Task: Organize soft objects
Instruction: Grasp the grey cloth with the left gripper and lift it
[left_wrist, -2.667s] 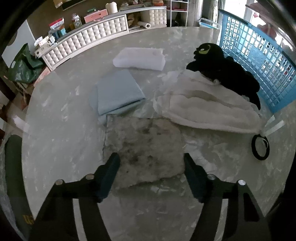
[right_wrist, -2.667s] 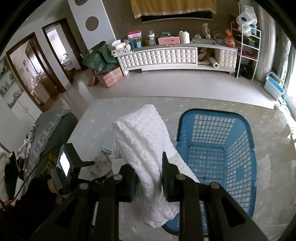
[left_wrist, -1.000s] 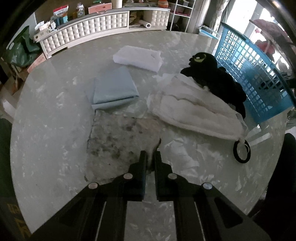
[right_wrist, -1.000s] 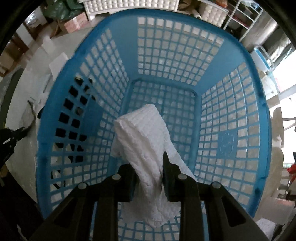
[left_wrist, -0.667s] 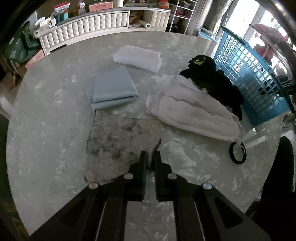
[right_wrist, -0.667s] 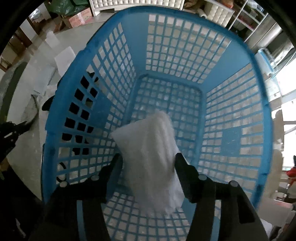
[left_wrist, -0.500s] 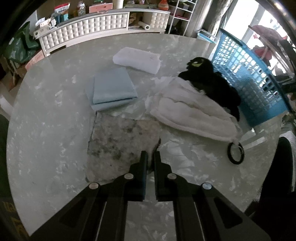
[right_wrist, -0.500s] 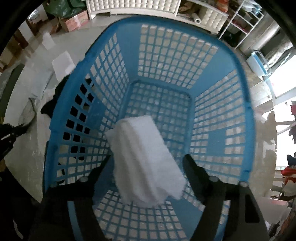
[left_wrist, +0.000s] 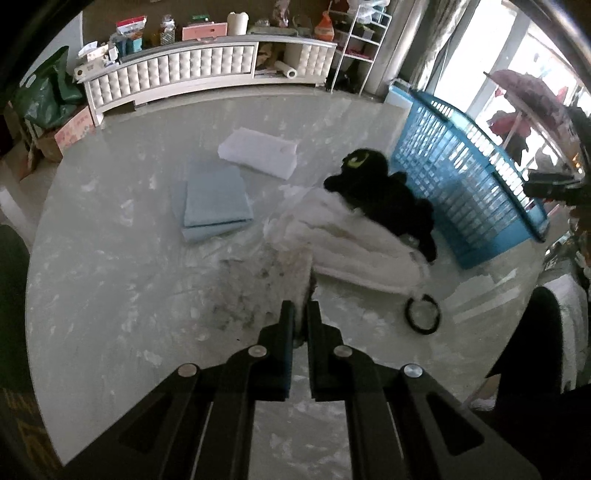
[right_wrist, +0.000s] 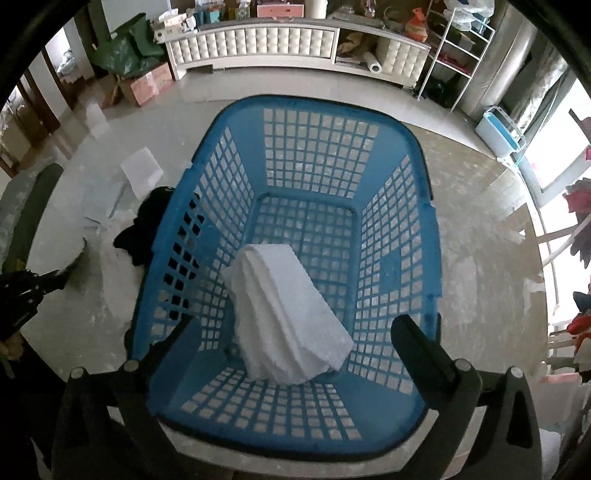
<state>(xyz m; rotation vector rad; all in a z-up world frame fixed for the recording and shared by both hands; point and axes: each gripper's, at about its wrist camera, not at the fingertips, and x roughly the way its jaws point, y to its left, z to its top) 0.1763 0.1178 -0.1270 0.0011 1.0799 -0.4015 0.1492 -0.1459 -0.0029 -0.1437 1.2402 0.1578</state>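
One white towel lies loose on the floor of the blue basket, toward its 7 o'clock corner. Above it the right tool has just been opening; its jaws stand wide, clear of the towel. At the basket's 9 o'clock, on the counter, the left tool is clenched on the edge of a grey mottled cloth, lifted. Beyond lie a white garment, black plush toy and blue folded cloth.

Daylit fisheye views, window glare, dark corners
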